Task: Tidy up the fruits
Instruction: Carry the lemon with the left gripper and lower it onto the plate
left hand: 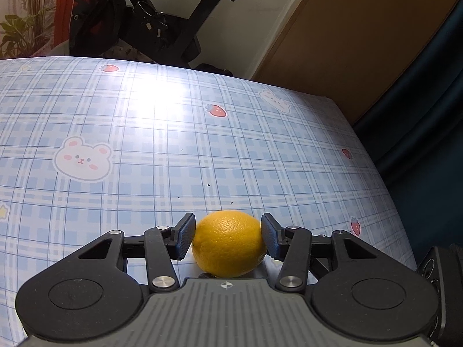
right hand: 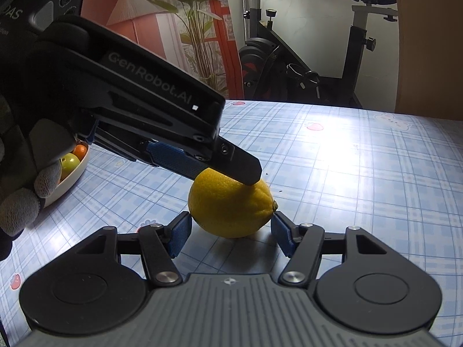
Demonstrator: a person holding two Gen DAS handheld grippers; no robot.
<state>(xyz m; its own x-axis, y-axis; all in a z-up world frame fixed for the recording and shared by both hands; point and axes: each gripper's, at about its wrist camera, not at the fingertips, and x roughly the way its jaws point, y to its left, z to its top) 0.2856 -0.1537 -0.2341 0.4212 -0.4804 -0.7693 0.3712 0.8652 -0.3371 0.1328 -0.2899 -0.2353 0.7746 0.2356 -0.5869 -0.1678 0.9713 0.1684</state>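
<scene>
The lemon point(left hand: 229, 243) sits on the blue checked tablecloth point(left hand: 144, 150), and the left gripper point(left hand: 228, 238) has both pads pressed to its sides. The right gripper point(right hand: 231, 232) faces the same lemon with its jaws spread, not quite touching it. Off to one side a white bowl point(right hand: 73, 175) holds more fruit, beside a gloved hand point(right hand: 31, 185).

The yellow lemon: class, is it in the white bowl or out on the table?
Out. The yellow lemon rests on the blue checked tablecloth, apart from the white bowl holding other fruit.
</scene>
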